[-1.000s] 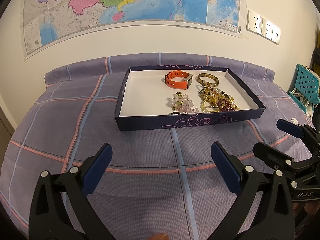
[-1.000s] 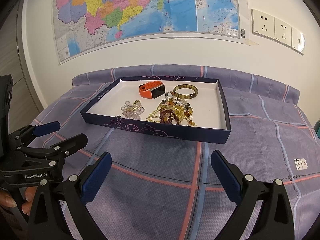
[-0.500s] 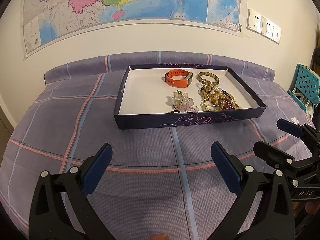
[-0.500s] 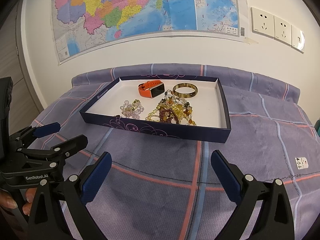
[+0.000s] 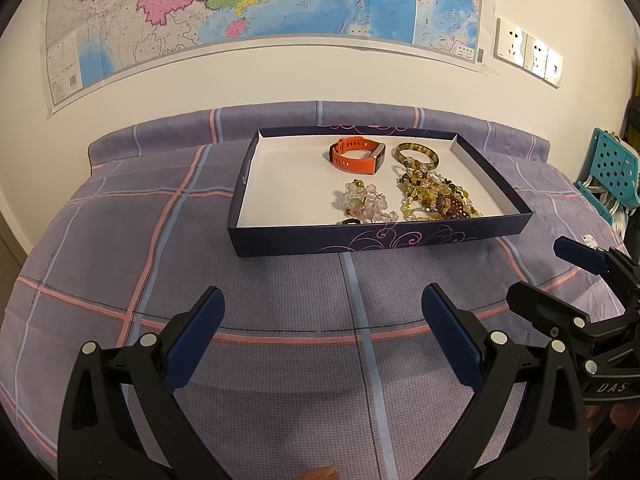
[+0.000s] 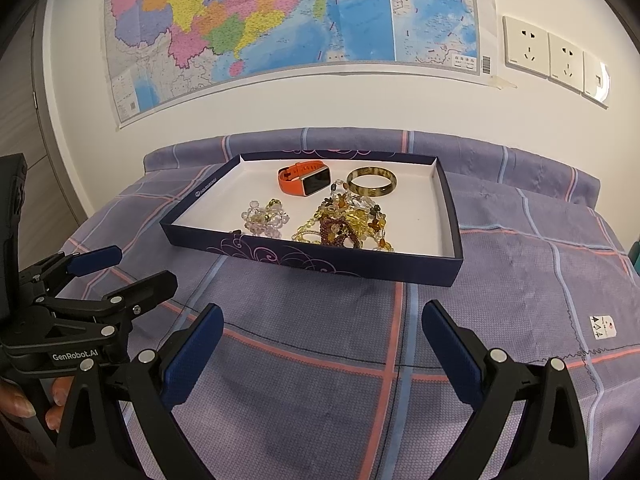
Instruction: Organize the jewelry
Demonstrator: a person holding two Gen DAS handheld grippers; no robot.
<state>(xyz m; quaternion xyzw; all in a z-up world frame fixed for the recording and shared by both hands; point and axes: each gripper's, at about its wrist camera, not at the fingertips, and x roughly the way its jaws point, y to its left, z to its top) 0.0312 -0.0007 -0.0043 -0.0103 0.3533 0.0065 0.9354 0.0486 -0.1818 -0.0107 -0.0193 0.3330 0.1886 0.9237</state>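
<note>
A dark blue box lid (image 5: 304, 242) (image 6: 248, 246) with a white inside lies on the bed. In it are an orange smartwatch (image 5: 356, 156) (image 6: 302, 178), a brown-green bangle (image 5: 417, 155) (image 6: 371, 182), a pale pink bead bracelet (image 5: 364, 202) (image 6: 264, 218), a heap of yellow and dark red bead strings (image 5: 438, 200) (image 6: 346, 224) and a small dark ring (image 5: 349, 222). My left gripper (image 5: 322, 330) (image 6: 120, 266) is open and empty, short of the lid. My right gripper (image 6: 322, 346) (image 5: 548, 276) is open and empty beside it.
A purple plaid bedsheet (image 5: 160, 248) (image 6: 520, 280) covers the bed. A map (image 5: 260, 4) and wall sockets (image 6: 556, 58) are on the wall behind. A teal perforated chair (image 5: 612, 170) stands at the right. A small white label (image 6: 602, 326) lies on the sheet.
Both views have shifted very slightly; the lid sits a little higher in frame. Both grippers stay open and empty.
</note>
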